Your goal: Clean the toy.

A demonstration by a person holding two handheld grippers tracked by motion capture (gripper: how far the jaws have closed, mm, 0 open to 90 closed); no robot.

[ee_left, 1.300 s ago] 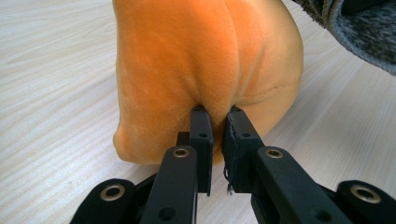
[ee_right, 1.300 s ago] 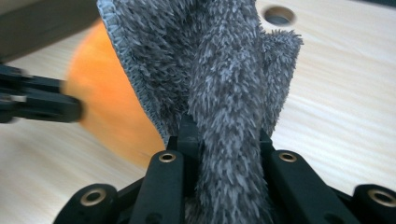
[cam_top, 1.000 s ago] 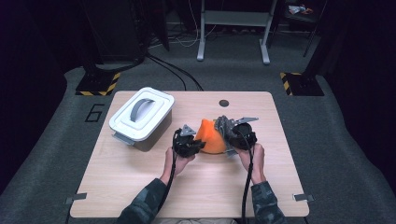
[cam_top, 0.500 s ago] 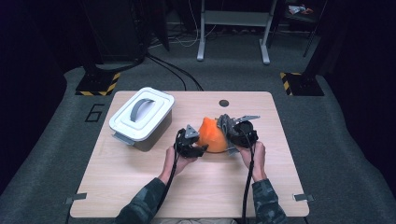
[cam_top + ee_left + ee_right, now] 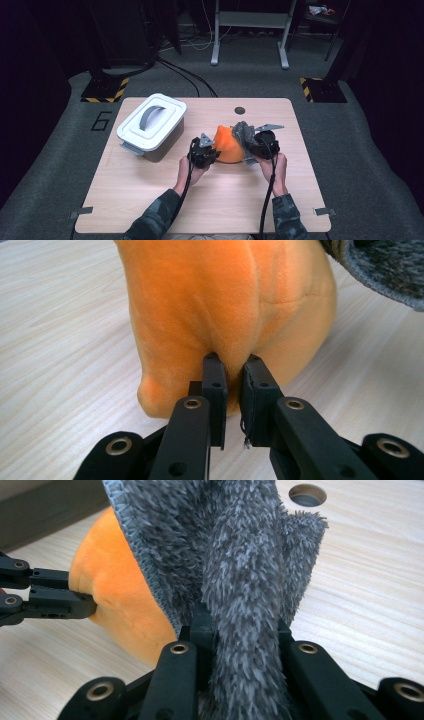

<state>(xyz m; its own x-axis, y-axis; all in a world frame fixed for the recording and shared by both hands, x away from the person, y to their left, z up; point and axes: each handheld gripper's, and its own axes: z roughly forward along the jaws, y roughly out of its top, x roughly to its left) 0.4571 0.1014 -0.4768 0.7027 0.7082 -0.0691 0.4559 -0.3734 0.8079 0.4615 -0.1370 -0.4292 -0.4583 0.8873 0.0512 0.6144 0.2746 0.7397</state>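
An orange plush object (image 5: 228,144) sits at the middle of the wooden table (image 5: 150,200). My left gripper (image 5: 204,152) is at its left side, jaws shut on a pinch of the orange fabric (image 5: 230,315). A grey fuzzy cloth (image 5: 243,132) lies against the plush's right side. My right gripper (image 5: 257,142) is shut on a fold of that grey cloth (image 5: 240,575). In the right gripper view the orange plush (image 5: 120,600) sits behind the cloth, with the left gripper (image 5: 92,606) pinching it at the left.
A white lidded bin (image 5: 151,125) with a grey handle stands at the table's back left. A small round hole (image 5: 240,110) is in the tabletop near the far edge. Metal stand legs (image 5: 250,30) rise on the floor beyond the table.
The orange plush has been pulled up and more of it shows, while the grey cloth has slid off toward the right. Both grippers keep their grip.
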